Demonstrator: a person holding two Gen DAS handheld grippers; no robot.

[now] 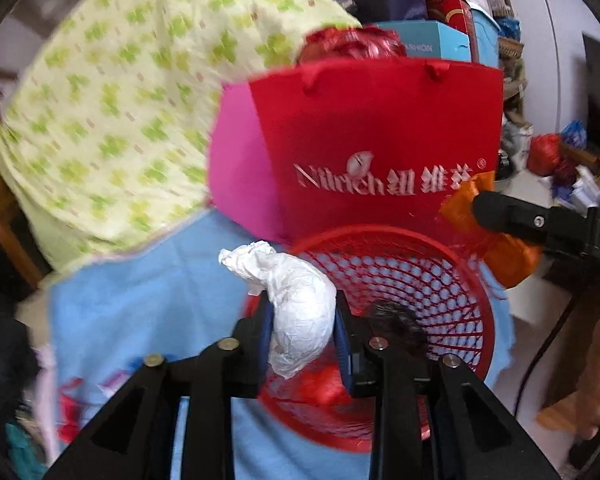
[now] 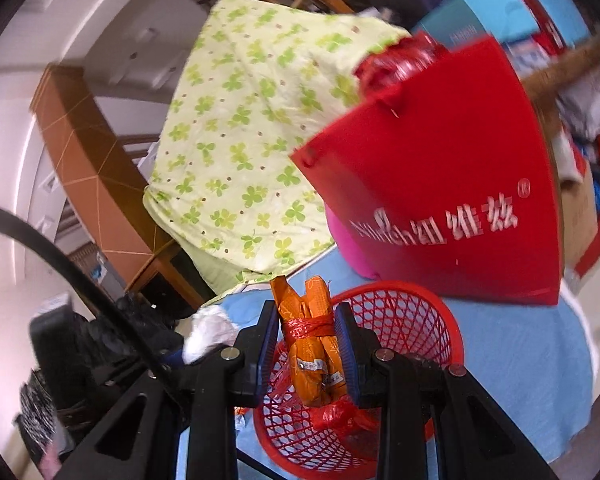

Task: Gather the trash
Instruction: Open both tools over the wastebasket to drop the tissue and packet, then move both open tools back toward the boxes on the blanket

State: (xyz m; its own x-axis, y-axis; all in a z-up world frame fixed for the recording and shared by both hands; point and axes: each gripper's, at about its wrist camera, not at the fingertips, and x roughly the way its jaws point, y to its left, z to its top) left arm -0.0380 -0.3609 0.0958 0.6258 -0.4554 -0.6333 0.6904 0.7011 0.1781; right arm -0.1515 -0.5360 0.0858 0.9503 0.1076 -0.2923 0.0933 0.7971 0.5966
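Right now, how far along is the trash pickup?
Partly done: something red and crumpled already lies in the red basket. In hand: the left gripper is shut on a white paper wad, and the right gripper on an orange packet bundle, both above the basket. Left to do: drop both.

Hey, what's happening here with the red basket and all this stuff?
A person is collecting trash with two handheld tongs. The left tongs grip a crumpled white paper wad, and the right tongs grip an orange packet bundle tied with red string. Both are held over the red basket, which already has some red scraps inside. It sits on a blue cloth in front of a red bag.
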